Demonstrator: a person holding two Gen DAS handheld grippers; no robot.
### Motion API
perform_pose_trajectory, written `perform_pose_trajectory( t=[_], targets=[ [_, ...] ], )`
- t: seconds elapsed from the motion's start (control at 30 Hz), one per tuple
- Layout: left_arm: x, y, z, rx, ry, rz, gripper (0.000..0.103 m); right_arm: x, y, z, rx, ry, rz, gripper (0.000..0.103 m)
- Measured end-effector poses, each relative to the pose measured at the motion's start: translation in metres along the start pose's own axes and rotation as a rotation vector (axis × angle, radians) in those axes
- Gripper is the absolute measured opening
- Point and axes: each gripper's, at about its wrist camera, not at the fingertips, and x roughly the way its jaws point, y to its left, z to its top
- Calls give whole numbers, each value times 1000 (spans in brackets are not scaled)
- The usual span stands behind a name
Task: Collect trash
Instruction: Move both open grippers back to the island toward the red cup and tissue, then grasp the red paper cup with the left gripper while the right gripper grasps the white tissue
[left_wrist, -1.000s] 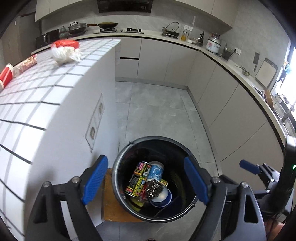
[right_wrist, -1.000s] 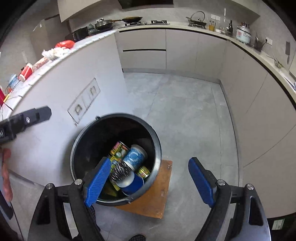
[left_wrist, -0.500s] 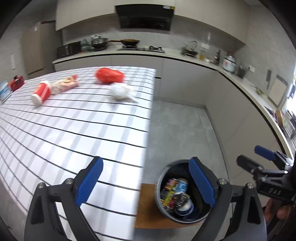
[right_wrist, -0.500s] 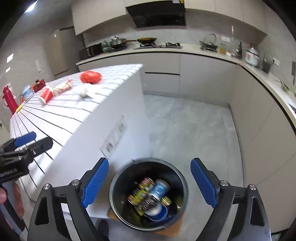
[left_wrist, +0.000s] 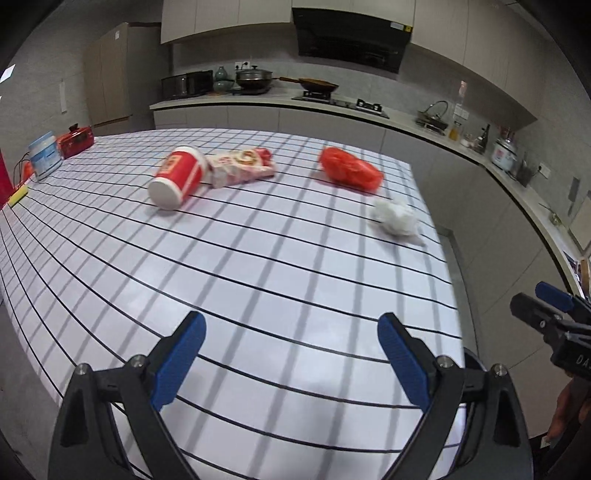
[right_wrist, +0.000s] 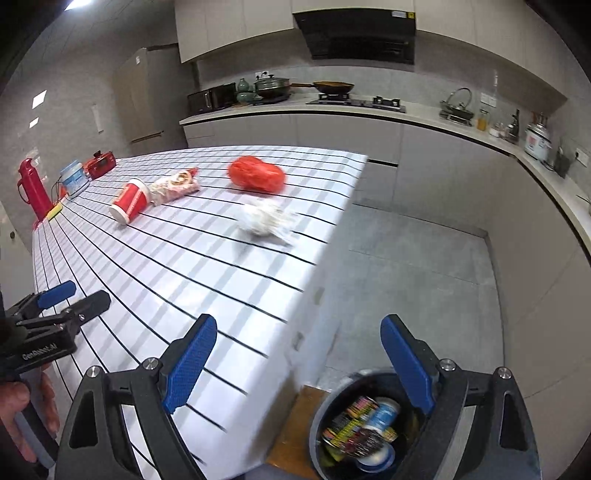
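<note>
On the white grid-lined table lie a red paper cup on its side, a red-and-white snack wrapper, a red plastic bag and a crumpled white tissue. My left gripper hovers open and empty over the table's near part. My right gripper is open and empty at the table's corner, above the black trash bin on the floor. The bin holds cans and wrappers. The same cup, wrapper, bag and tissue show in the right wrist view.
A red thermos, a white-blue tub and a small red appliance stand at the table's far left. The bin sits on a wooden board. Kitchen counters with pots run along the back and right; grey floor lies between.
Both grippers rose from above the bin and swung left toward the table; the bin left the left wrist view and the tabletop trash came into it. Both jaws widened slightly.
</note>
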Motion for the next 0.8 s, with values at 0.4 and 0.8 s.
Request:
perform_pose_trajectory(
  t=[0.4, 0.8],
  targets=[
    [55, 99, 54, -3, 11, 46, 95, 75, 66, 62, 37, 32, -56, 92],
    [112, 140, 100, 28, 34, 36, 95, 134, 57, 85, 152, 84, -134, 92]
  ],
)
